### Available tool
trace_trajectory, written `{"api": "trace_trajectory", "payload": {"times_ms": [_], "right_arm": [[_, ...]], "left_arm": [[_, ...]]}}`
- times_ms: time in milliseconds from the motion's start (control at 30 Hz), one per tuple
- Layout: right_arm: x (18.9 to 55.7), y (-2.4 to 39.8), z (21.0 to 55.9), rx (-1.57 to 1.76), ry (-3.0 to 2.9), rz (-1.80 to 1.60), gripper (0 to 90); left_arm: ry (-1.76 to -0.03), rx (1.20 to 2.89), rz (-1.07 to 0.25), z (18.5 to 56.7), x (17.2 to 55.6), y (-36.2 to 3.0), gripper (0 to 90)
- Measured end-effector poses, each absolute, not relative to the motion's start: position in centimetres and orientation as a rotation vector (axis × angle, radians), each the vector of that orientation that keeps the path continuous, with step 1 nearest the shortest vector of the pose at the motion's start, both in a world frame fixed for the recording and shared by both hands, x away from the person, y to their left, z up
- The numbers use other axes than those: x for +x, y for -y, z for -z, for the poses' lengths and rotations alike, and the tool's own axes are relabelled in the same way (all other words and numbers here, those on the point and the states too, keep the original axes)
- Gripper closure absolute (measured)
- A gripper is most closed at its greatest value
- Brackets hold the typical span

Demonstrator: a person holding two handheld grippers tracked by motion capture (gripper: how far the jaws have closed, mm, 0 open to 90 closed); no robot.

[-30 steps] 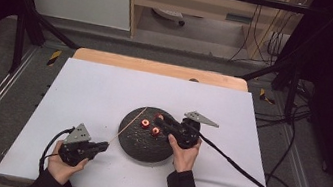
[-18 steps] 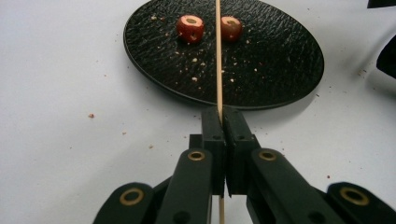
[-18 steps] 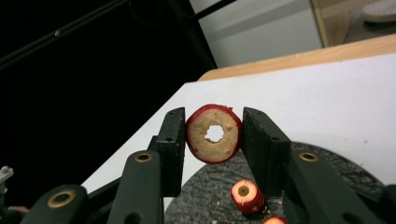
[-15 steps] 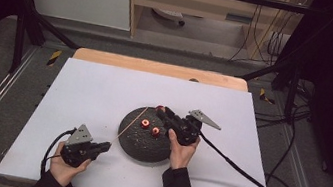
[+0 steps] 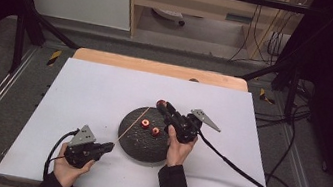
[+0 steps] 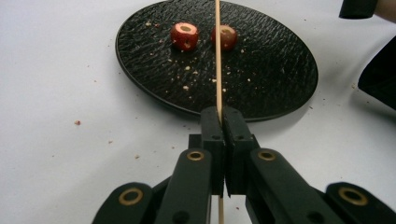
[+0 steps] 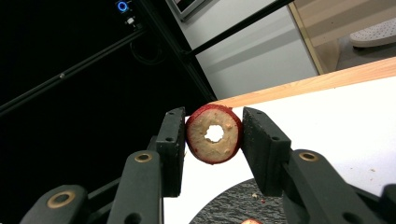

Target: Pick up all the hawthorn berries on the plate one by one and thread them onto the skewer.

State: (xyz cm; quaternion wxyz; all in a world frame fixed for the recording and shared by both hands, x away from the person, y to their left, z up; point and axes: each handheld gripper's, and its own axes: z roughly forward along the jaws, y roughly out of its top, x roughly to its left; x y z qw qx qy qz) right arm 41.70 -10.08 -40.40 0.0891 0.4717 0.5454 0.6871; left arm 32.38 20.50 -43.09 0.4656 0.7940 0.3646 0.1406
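1. Compared with a second ago, the right gripper (image 5: 162, 106) has left the middle of the black plate (image 5: 128, 144) and now hangs over the plate's rim at about 1 o'clock, lifted clear of it; the left gripper (image 5: 108, 146) sits in much the same spot.
2. That right gripper pinches a red-skinned fruit slice (image 7: 214, 134) between its jaws, the cored hole facing the camera in the right gripper view, the pads pressing the skin on both sides.
3. In the high view the held slice (image 5: 161, 104) shows as a red dot at the gripper's tip.
4. Left gripper jaws are closed tight on a thin wooden skewer (image 6: 217, 56), which runs straight from the jaws out over the plate toward 12 o'clock in the left gripper view.
5. From above, the skewer (image 5: 133, 123) slants from the plate's 8 o'clock edge up to about 12 o'clock.
6. Two more cored slices (image 5: 149, 127) lie on the plate just above its centre, side by side, close but apart.
7. Crumbs (image 6: 187, 87) are scattered over the plate.
8. It all rests on a white table top (image 5: 84, 90), the plate near 6 o'clock of its middle.
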Motion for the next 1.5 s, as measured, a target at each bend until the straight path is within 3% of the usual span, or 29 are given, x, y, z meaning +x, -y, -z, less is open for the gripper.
{"api": "trace_trajectory", "payload": {"times_ms": [1500], "right_arm": [[42.1, 9.5, 41.2, 1.395, -1.527, -2.136, 61.4]], "left_arm": [[-0.922, 1.886, -0.292, 43.2, 32.1, -18.0, 88.6]]}}
